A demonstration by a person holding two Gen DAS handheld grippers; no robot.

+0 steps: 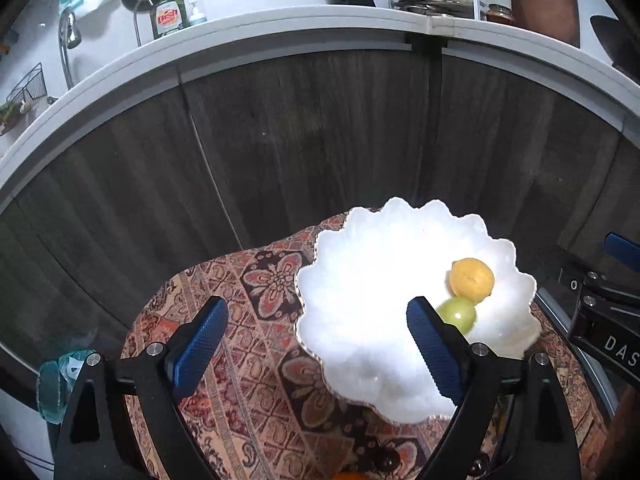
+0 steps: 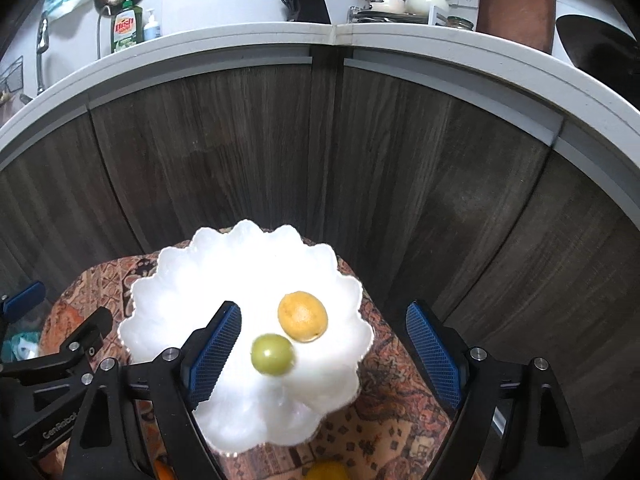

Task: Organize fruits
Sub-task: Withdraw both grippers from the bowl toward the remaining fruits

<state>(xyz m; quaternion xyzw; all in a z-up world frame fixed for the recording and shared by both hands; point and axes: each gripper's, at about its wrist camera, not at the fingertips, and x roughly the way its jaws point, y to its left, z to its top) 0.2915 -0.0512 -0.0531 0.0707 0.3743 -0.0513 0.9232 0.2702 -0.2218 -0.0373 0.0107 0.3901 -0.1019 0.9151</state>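
A white scalloped bowl (image 1: 384, 276) (image 2: 224, 280) rests on a patterned cloth (image 1: 256, 320). Inside it lie a yellow-orange fruit (image 1: 472, 279) (image 2: 303, 317) and a small green fruit (image 1: 458, 313) (image 2: 272, 354), touching each other. My left gripper (image 1: 318, 344) hovers open above the bowl's left rim and the cloth, with nothing between its blue pads. Over the bowl's right side my right gripper (image 2: 320, 352) stands open too; both fruits show between its fingers but lie below, untouched. Another yellow fruit (image 2: 328, 471) and an orange one (image 2: 163, 470) peek in at the bottom edge.
Dark wood cabinet doors (image 2: 320, 152) rise behind the cloth-covered table, under a white counter (image 2: 320, 40). On it stand a dish-soap bottle (image 2: 127, 26), a knife block (image 2: 308, 0) and pots (image 2: 400, 0). A tap (image 1: 69, 40) is at far left. Dark small fruits (image 1: 386, 458) lie near the bottom.
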